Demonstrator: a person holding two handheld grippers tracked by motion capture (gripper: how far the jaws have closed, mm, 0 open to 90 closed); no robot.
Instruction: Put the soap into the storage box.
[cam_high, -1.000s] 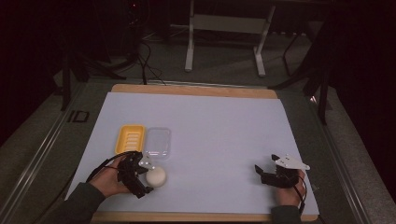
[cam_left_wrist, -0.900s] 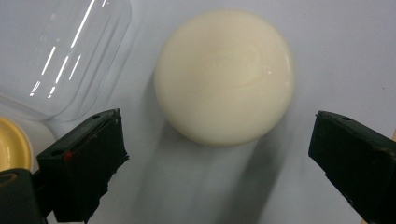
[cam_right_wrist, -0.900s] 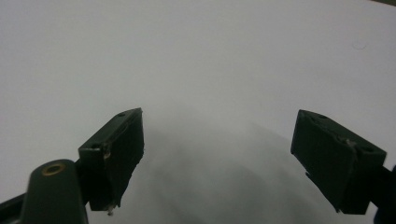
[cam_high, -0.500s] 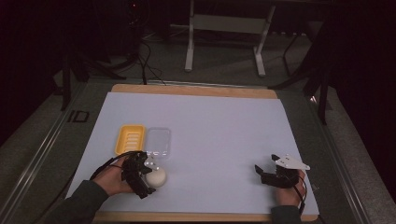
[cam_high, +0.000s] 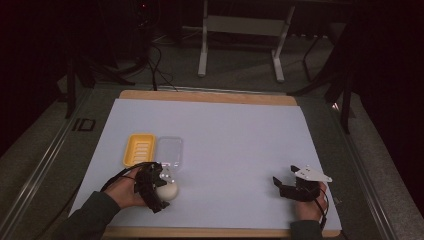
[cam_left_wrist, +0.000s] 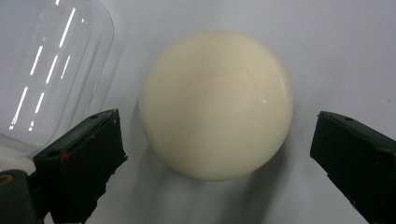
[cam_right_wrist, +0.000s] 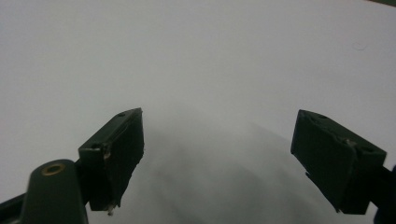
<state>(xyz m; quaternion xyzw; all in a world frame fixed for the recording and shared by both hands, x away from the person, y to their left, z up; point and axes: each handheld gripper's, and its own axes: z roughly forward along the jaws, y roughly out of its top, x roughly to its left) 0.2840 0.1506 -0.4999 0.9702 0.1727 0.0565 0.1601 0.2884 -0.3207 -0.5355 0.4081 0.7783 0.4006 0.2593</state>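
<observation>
Lying on the white sheet, just near of the clear lid beside the yellow tray: cream ball. Straddling that ball, jaws spread, not touching: left gripper. Resting well right of it, jaws apart, gripping nothing: right gripper.

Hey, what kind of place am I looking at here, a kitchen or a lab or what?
Probably a lab or recording workspace, not a kitchen: a wooden table covered in white paper, loose cables on a dark floor, and metal stand legs behind it.
</observation>
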